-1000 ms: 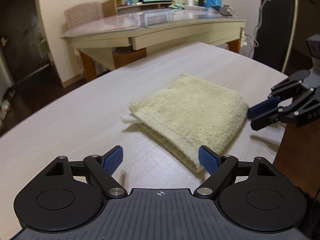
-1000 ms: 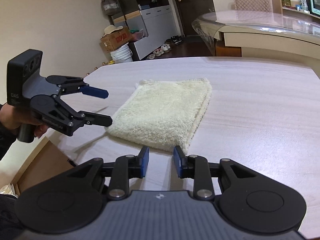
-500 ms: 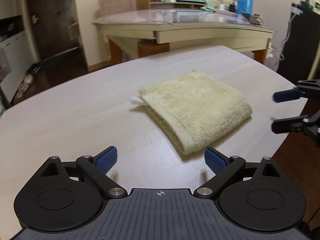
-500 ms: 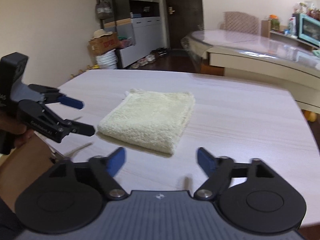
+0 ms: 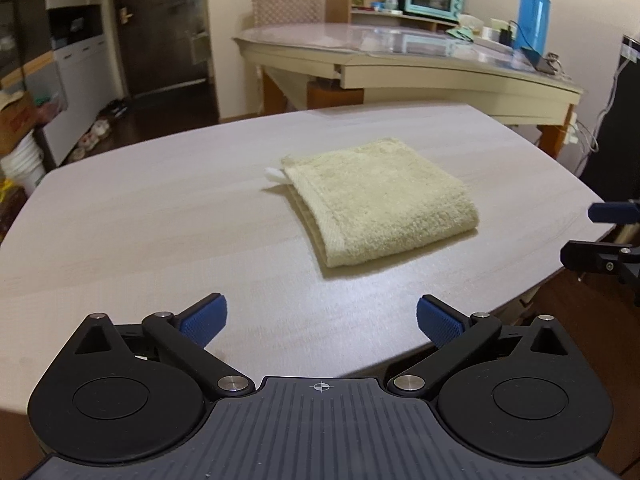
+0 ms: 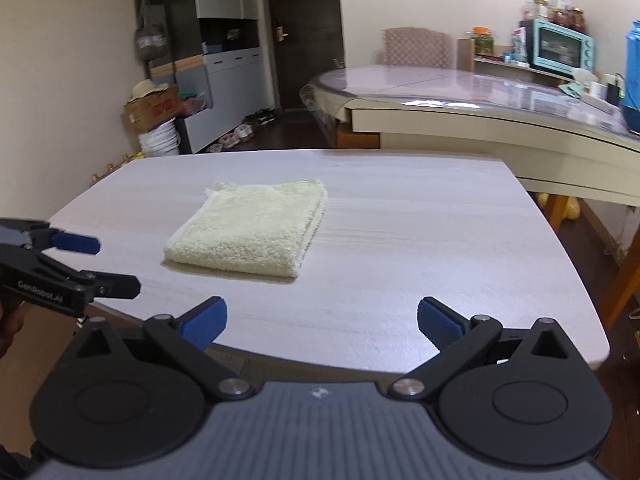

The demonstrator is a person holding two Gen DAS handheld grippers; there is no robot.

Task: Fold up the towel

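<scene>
Towel [image 5: 380, 200] lies folded into a thick square mid-table [image 5: 160, 208]; left tongs [image 5: 322, 318] and right tongs [image 6: 322, 318] both gape wide, holding nothing, well clear. I'd judge folding finished: keep both away, don't snag its layered edge

light: dim, warm indoor | shadows: soft | edges: fisheye bending, dark corners | focus: mildly soft

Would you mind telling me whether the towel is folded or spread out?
Folded. The towel lies as a compact rectangle on the table, with stacked layer edges along one side and a rounded fold opposite.
</scene>
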